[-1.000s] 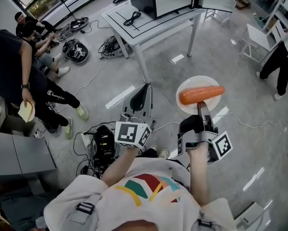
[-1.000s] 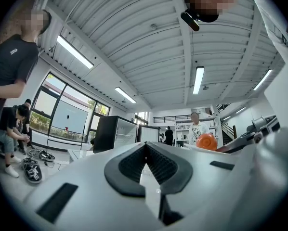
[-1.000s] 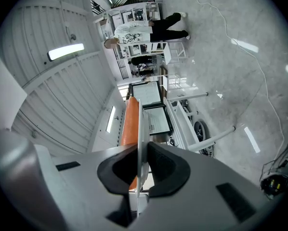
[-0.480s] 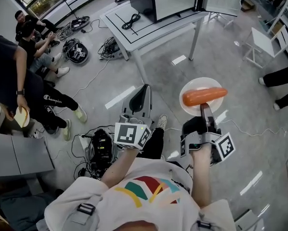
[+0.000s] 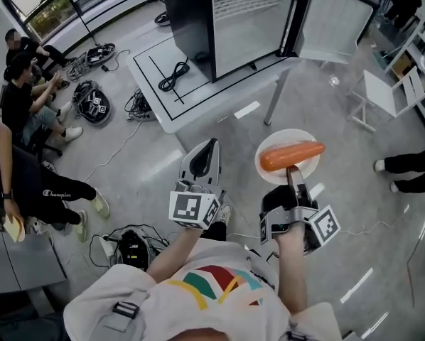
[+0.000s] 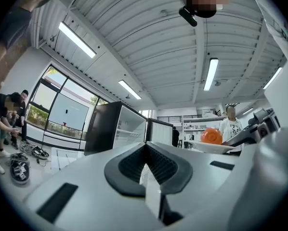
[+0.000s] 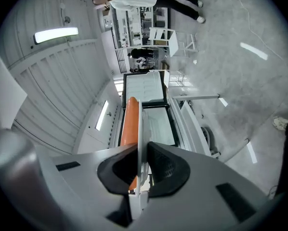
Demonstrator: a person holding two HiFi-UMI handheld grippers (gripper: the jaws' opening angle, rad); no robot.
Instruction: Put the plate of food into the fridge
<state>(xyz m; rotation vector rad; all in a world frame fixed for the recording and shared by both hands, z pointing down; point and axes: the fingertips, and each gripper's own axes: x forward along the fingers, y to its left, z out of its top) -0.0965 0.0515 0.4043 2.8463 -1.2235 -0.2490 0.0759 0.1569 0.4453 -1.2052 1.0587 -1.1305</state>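
Note:
A white plate (image 5: 306, 139) with a carrot (image 5: 292, 155) on it hangs level over the floor, my right gripper (image 5: 291, 171) shut on its near rim. In the right gripper view the plate (image 7: 140, 129) stands edge-on between the pads, the carrot (image 7: 130, 124) to its left. My left gripper (image 5: 210, 146) is shut and holds nothing, beside the plate. The black fridge (image 5: 227, 20) stands on a white table (image 5: 198, 94) ahead, its door (image 5: 335, 21) swung open to the right and its white inside showing. From the left gripper view the fridge (image 6: 116, 129) and the carrot (image 6: 211, 135) show.
A black cable (image 5: 173, 75) lies on the table by the fridge. People sit at the left (image 5: 24, 66) among cables and gear (image 5: 95, 101). A white chair (image 5: 386, 91) stands at the right, someone's legs (image 5: 411, 169) near it. More cables (image 5: 127, 247) lie near my feet.
The view has advanced toward the table: the open fridge has come into sight at the top. The plate with the carrot stays in the right gripper's hold.

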